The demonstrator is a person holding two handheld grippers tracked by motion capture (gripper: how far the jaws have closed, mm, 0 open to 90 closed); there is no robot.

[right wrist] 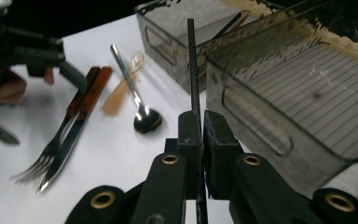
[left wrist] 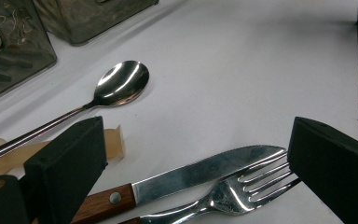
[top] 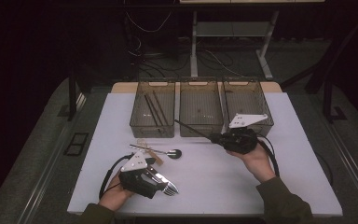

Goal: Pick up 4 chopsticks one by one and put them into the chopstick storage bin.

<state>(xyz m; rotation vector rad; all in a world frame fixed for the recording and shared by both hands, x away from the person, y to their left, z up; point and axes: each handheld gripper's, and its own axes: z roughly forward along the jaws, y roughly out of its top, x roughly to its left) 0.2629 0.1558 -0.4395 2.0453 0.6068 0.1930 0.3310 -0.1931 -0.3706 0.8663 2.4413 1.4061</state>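
Sorting step: right tool (right wrist: 199,140) clamped on black chopstick (right wrist: 192,65), held above bench (top: 223,177) nr left bin (top: 153,114) w/ chopsticks, next likely drop there; left tool (left wrist: 191,158) jaws apart over fork (left wrist: 233,193).

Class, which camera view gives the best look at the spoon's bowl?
The left gripper view: the spoon lies close, its bowl large and sharply lit. The right gripper view shows it whole but smaller; the high view shows it tiny.
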